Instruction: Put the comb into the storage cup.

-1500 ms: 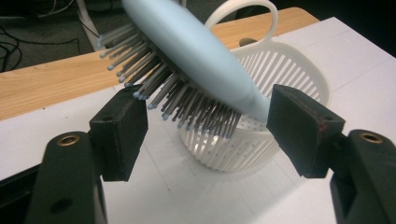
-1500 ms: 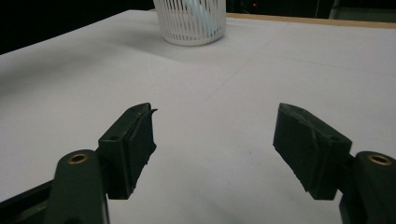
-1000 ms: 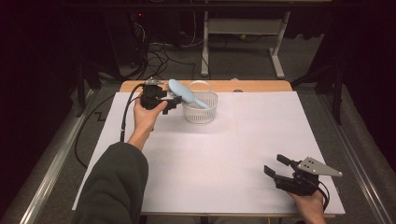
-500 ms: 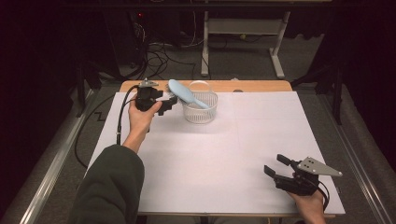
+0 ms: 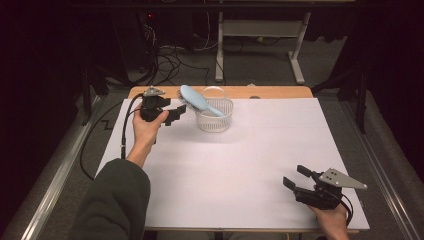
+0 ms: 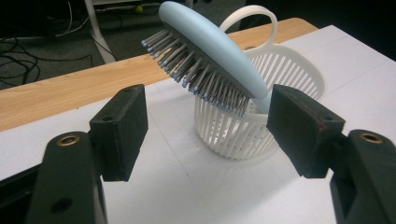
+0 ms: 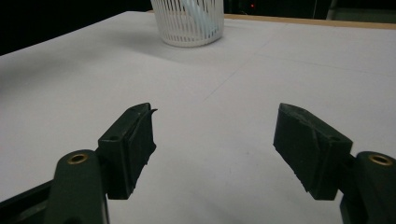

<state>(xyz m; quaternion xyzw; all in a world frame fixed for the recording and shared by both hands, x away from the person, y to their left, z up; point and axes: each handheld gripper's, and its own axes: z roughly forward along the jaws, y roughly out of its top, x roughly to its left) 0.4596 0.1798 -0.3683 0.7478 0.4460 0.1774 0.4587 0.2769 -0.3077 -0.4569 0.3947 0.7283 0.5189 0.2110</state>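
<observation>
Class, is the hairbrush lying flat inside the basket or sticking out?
Sticking out: the hairbrush leans tilted, handle down in the basket, bristled head above the rim.

My brush (image 6: pixel 212 51) is pale blue on its back, with grey bristles tipped in light blue. The basket (image 6: pixel 280 93) it leans in is white, its wall a pattern of thin upright slats. My left claw (image 6: pixel 208 126) and right claw (image 7: pixel 215 144) are black, with brass-coloured rivets. The table (image 5: pixel 225 175) is white, with a tan wooden strip along the far edge. My sleeve (image 5: pixel 112 205) is dark green.

Hairbrush (image 5: pixel 197 100) leans in basket (image 5: pixel 215 122) at table's (image 5: pixel 225 175) far edge.
</observation>
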